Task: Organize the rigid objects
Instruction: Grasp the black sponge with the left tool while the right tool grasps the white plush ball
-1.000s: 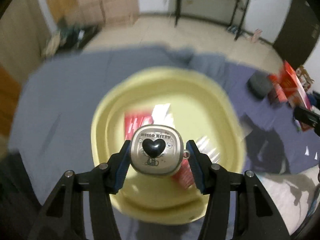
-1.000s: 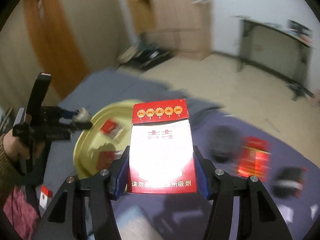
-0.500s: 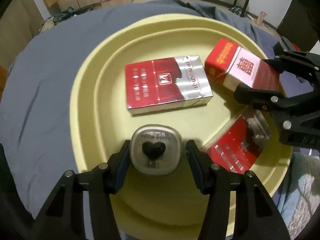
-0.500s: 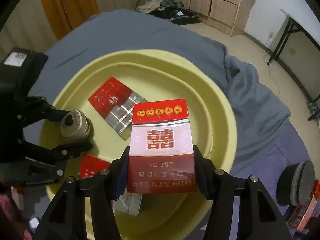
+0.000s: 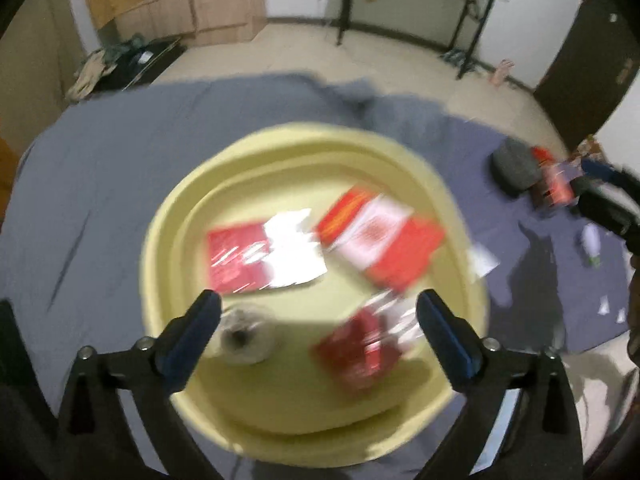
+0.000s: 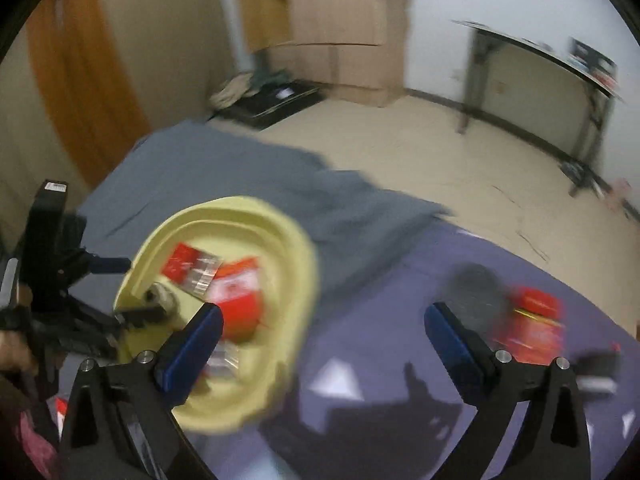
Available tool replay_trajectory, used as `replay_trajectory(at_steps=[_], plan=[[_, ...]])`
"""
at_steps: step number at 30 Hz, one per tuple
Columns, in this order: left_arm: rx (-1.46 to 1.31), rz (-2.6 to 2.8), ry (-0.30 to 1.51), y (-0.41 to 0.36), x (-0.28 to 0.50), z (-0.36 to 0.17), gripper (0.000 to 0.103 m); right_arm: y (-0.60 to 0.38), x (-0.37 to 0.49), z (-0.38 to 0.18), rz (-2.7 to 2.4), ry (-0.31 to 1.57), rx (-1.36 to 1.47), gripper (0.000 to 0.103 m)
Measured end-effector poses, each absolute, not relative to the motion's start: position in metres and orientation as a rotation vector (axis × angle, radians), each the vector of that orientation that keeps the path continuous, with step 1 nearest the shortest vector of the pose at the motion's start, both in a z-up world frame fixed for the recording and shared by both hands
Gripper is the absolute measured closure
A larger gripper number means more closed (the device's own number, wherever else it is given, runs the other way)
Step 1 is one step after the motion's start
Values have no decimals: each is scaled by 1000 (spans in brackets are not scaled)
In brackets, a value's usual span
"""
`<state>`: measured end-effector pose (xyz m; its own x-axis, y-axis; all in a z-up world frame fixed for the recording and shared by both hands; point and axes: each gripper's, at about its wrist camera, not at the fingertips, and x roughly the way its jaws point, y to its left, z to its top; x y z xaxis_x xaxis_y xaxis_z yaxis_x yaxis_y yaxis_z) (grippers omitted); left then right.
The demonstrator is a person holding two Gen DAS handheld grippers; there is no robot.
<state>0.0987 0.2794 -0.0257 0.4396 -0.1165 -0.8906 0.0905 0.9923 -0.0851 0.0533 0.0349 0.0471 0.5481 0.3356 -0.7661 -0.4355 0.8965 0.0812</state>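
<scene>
A grey sheet (image 5: 120, 168) carries a yellow basin (image 5: 460, 216), a dark round pad (image 5: 514, 164), red packs (image 6: 536, 320) and paper scraps (image 5: 484, 260).

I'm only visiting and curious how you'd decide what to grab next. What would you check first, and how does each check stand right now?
1. Left gripper empty, jaws having just opened: ok.
2. Right gripper empty, jaws likewise just opened: ok.
3. Silver case lying in the yellow tray: ok.
4. Red and white pack lying in the tray: ok.
5. Everything gathered: not ok; a red pack and a dark round object lie on the cloth outside.
6. Sharp view for aiming: not ok, both views are blurred.
</scene>
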Motion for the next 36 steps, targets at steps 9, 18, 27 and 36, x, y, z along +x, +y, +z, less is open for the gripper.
replay_trajectory(at_steps=[9, 18, 27, 36], plan=[[28, -229, 1100, 141, 150, -7, 0, -203, 7, 16, 137, 978, -50, 0], [54, -188, 1180, 74, 211, -53, 0, -225, 22, -46, 211, 974, -26, 0], [24, -238, 1162, 54, 233, -75, 18, -213, 39, -89, 229, 929, -134, 9], [-81, -273, 1141, 68, 226, -58, 29, -202, 37, -91, 223, 897, -189, 47]])
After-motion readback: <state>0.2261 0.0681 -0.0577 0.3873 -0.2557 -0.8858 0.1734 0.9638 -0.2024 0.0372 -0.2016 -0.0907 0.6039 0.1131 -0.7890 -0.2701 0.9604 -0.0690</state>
